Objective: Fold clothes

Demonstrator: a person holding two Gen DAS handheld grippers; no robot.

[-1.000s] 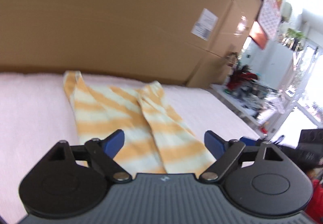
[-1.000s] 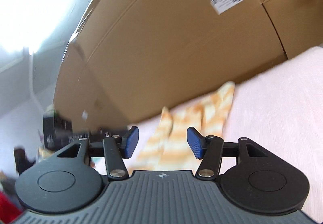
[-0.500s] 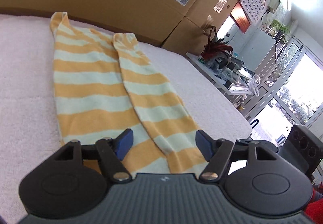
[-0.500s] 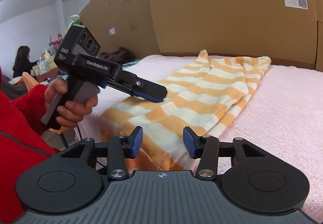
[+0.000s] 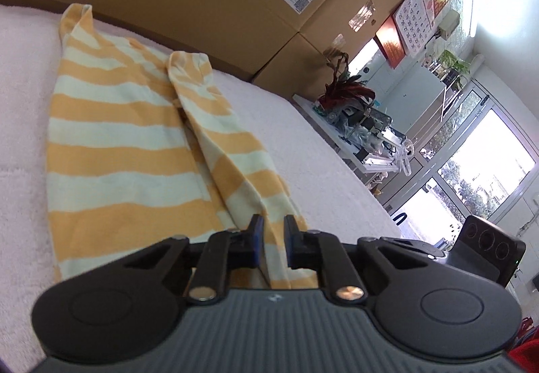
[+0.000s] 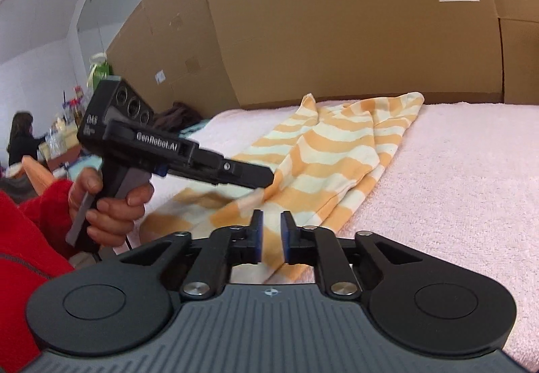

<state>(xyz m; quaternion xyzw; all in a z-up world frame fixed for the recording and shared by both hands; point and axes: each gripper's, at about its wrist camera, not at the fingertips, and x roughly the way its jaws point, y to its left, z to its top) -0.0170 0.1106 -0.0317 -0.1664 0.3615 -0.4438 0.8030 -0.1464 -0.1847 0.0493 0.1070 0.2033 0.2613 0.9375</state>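
Observation:
An orange-and-cream striped garment (image 5: 118,154) lies lengthwise on a pale pink towel-covered surface (image 5: 320,171), with one side folded inward. My left gripper (image 5: 271,238) is at the near hem, shut on the folded strip that runs between its blue pads. From the right wrist view, the left gripper (image 6: 266,177) pinches the garment (image 6: 330,150) at its near left edge, and the cloth rises a little there. My right gripper (image 6: 271,235) is shut on the near right corner of the hem, which passes between its narrowed pads.
Tall cardboard boxes (image 6: 337,19) wall off the far side of the surface (image 6: 454,171). A hand (image 6: 111,201) in a red sleeve (image 6: 20,238) holds the left gripper. A side table with a plant (image 5: 347,93) stands to the right. A seated person (image 6: 20,140) is far left.
Both grippers have gone from wide open to shut on the garment's near hem. The left one shifted right onto the folded strip, and the cloth lifts slightly at its tip.

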